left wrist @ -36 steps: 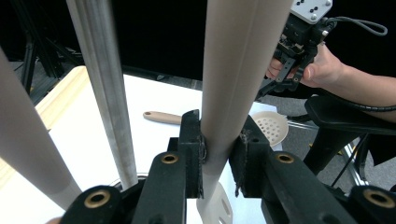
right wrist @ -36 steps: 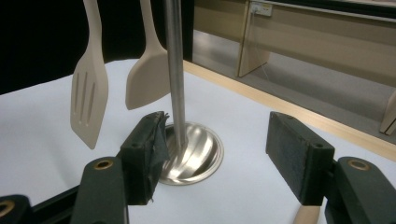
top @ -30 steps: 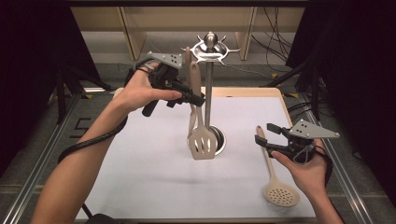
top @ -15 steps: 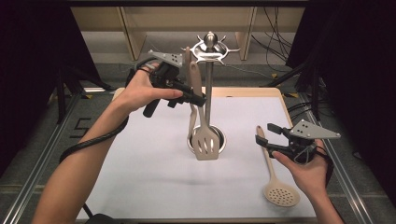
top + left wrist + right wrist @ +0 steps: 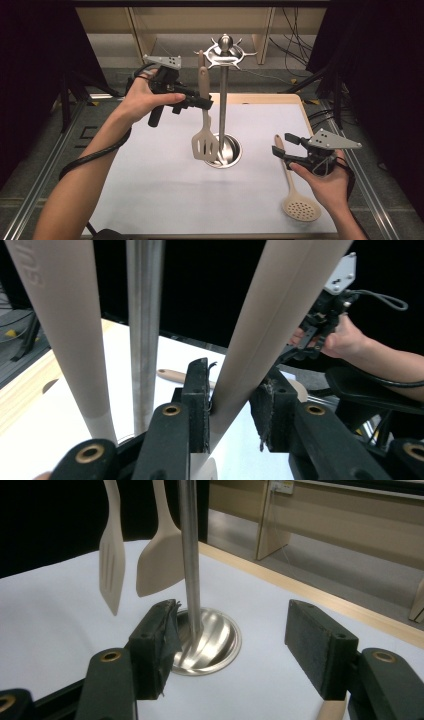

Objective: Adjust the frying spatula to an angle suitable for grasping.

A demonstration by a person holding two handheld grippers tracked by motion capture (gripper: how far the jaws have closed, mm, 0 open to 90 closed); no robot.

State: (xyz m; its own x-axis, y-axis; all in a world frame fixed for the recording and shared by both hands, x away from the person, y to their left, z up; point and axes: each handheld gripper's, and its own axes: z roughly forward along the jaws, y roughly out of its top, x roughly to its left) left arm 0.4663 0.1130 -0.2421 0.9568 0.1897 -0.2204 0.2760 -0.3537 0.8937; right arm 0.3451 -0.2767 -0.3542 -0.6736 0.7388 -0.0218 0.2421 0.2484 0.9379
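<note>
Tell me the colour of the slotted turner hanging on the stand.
Beige slotted turner; clearest in the high view.

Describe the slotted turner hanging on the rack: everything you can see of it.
The slotted turner is beige, plastic or silicone by its look, with a long plain handle and a flat blade cut by narrow slots. It hangs blade down from the metal rack, beside the pole and clear of the white mat. The left gripper brackets its handle: one pad touches it, the other stands off, the jaws having just been opening. A second, unslotted beige turner hangs next to it.
</note>
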